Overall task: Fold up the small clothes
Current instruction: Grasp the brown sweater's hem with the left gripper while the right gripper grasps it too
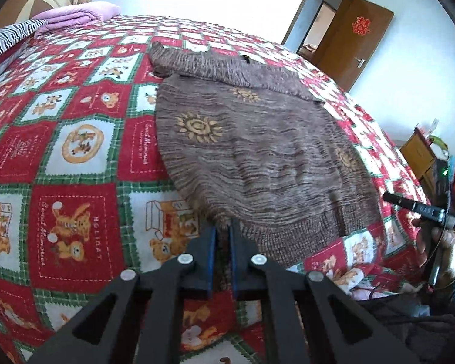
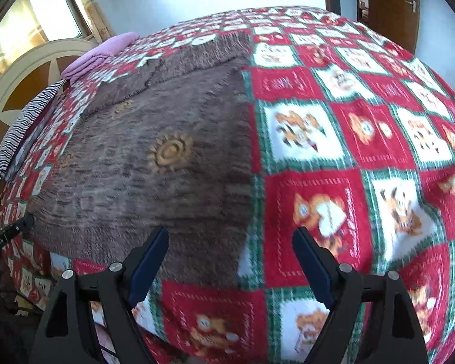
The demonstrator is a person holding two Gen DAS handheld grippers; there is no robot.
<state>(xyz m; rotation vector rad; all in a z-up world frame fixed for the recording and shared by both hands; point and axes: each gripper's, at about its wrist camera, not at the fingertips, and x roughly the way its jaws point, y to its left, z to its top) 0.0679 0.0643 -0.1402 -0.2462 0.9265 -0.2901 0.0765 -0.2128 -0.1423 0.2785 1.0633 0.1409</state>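
Pinching the hem of the brown sweater (image 1: 257,151), left gripper (image 1: 223,233) closed on it | right gripper (image 2: 230,242) spread wide above its corner | bedspread (image 1: 75,182) beneath

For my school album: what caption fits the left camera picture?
Left gripper pinches the brown sweater's hem on the teddy-bear quilt.

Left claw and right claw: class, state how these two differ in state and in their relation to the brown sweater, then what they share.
1. The left claw is shut, pinching the hem of the brown sweater; the right claw is wide open, holding nothing.
2. The left claw is at the sweater's near-left corner; the right claw is poised at its near-right corner.
Shared: both are black with blue pads, above the teddy-bear bedspread.
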